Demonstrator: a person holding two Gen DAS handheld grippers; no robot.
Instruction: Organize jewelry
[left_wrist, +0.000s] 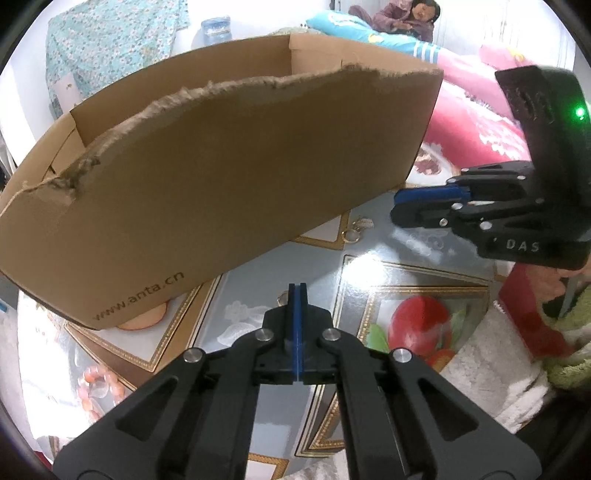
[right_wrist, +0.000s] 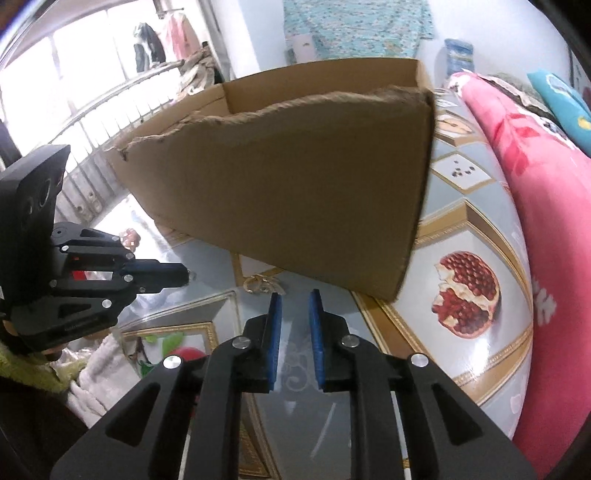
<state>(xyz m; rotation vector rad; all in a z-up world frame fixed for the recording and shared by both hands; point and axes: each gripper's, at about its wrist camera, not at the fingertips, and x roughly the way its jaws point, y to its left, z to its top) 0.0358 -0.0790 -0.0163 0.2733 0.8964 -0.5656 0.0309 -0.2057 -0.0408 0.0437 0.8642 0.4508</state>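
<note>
The box (left_wrist: 236, 177) is the biggest thing in front of you: open-topped cardboard with a torn near wall, standing on the counter (left_wrist: 406, 280), whose glossy cover is printed with fruit. Against the foot of that near wall lies a small cluster of gold rings (right_wrist: 260, 284), touching the counter and just beside the box, not in it. At the counter's left edge, in your left view, sits a bracelet (left_wrist: 98, 384) of pink beads, well apart from the rings. Your right gripper (right_wrist: 295, 295) points down at the counter with its fingers (right_wrist: 275, 314) a little apart and nothing between them; no earlier picture is there to compare. The rings lie just ahead of those fingers and slightly to their left, so your right hand is plainly the nearer one. The cluster's long axis runs roughly across the fingers' line, along the box wall. Your left gripper (left_wrist: 297, 286) has its fingers pressed together; a small pale loop shows at their tip in both views, but whether it is pinched or merely lying behind them you cannot tell. The rings lie farther from it, up and to its right by the box. In my judgement, the coming pick falls to your right hand: ease forward and left, and keep clear of the wall.
</note>
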